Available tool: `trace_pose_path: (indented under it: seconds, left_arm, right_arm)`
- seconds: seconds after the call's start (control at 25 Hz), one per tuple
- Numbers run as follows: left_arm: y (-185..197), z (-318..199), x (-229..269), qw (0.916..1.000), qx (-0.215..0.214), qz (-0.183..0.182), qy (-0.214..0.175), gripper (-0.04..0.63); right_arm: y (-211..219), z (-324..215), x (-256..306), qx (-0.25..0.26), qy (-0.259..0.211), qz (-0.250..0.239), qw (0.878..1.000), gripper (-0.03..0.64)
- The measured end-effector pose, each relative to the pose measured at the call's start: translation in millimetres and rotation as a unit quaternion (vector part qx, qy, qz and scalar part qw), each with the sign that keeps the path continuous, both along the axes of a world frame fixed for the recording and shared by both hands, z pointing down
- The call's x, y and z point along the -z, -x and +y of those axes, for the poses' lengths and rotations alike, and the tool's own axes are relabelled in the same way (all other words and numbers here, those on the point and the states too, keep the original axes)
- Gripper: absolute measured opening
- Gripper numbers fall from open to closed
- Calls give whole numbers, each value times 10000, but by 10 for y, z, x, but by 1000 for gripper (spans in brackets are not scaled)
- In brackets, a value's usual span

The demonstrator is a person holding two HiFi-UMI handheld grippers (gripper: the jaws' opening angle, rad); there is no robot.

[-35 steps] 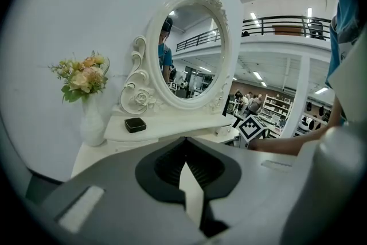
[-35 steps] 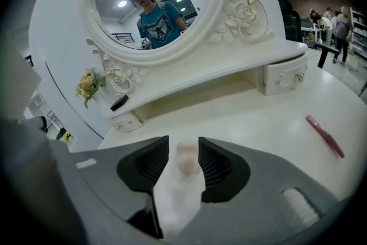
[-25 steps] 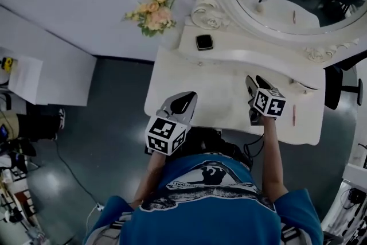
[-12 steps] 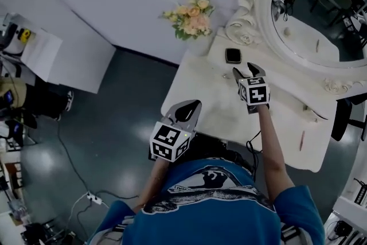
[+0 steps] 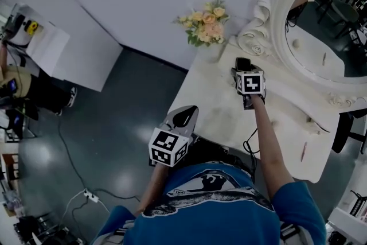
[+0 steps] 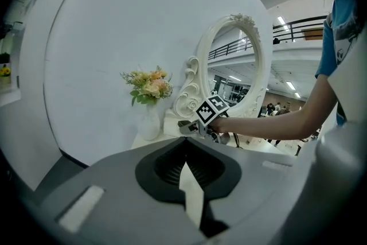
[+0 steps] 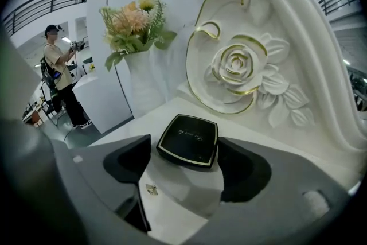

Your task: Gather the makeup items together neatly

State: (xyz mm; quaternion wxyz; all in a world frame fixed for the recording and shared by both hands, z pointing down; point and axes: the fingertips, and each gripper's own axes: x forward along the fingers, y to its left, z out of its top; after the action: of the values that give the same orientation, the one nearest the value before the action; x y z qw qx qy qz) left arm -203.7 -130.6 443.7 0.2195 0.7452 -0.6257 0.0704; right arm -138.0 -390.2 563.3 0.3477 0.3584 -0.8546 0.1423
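Observation:
A black square compact [image 7: 188, 140] with a gold rim lies flat on the white dressing table [image 5: 218, 106], at the foot of the mirror's carved rose [image 7: 238, 69]. My right gripper [image 7: 184, 151] straddles it. Its jaws are opening, one on each side of the compact, and the pads do not press on it. In the head view the compact [image 5: 243, 61] shows just beyond the right gripper [image 5: 245, 73]. A thin pink pencil [image 5: 303, 151] lies near the table's right end. My left gripper [image 5: 184, 116] hangs shut and empty over the table's near left edge.
A white vase of peach flowers [image 7: 135, 37] stands left of the compact, close to the wall. The oval mirror [image 5: 327, 37] rises behind. A tiny glinting trinket [image 7: 152, 189] lies on the tabletop under the right gripper. A person [image 7: 57, 66] stands far off on the floor.
The right gripper has travelled from the table's middle to the far left corner by the mirror and its jaws have spread around the compact. The left gripper has stayed put.

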Motion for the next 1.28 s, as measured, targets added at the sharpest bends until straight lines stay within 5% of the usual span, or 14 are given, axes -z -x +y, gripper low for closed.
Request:
trace_pose_path:
  seconds: [0.6,1.28]
  left_arm:
    - [-141,-90,-34,9994,-333,61,10,11]
    - [-619,-289,-92,9940,-1085,82,83,11]
  right_arm:
    - [-17,72,5,-32,-216,-386,9990,318]
    - [-887,741,12,-698,43,-673,9953,314]
